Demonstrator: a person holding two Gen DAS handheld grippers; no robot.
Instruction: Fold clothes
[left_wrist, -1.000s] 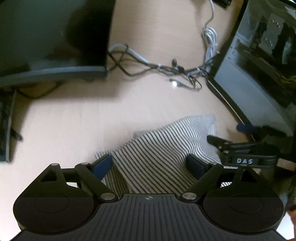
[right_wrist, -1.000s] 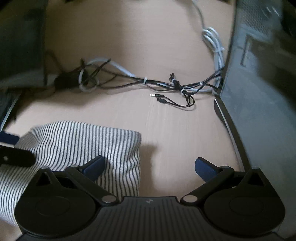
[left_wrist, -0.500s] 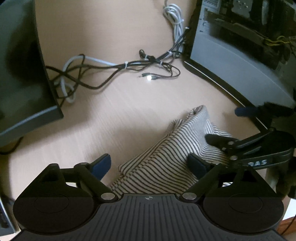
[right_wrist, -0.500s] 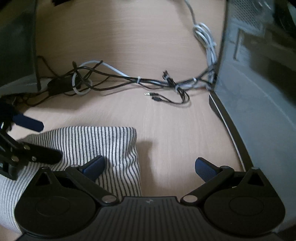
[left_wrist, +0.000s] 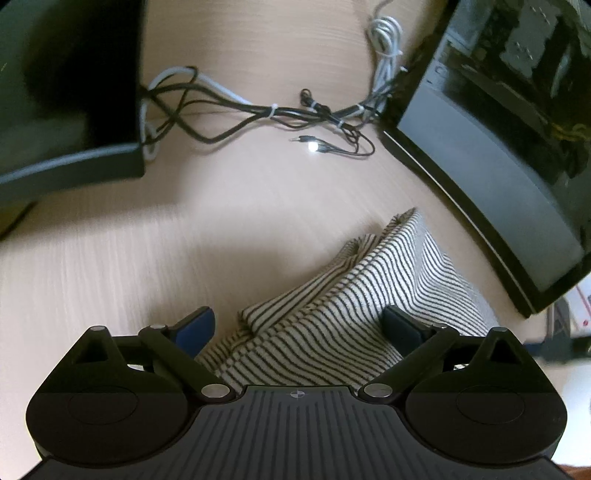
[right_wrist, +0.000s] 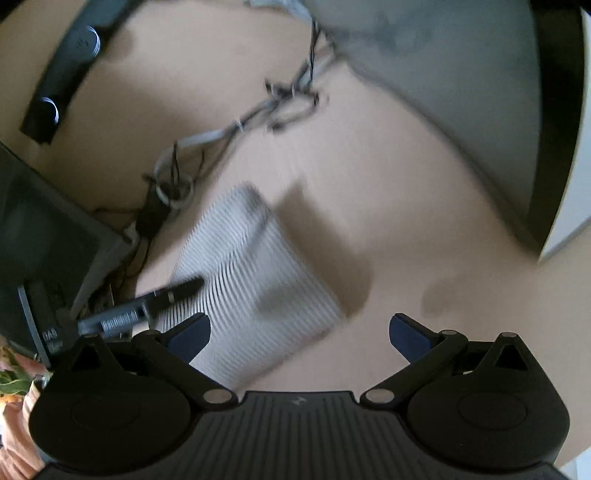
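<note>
Cloth like this striped garment (left_wrist: 354, 295) is soft, light and limp — it will sag and slide out of its layers unless taken by a doubled edge or corner, not the flat middle. It lies folded on the desk (left_wrist: 184, 236) between the fingers of the left claw (left_wrist: 299, 328), whose jaws are opening and not pressing it. The right claw (right_wrist: 299, 332) stands apart and empty — the garment ahead of its left finger.
</note>
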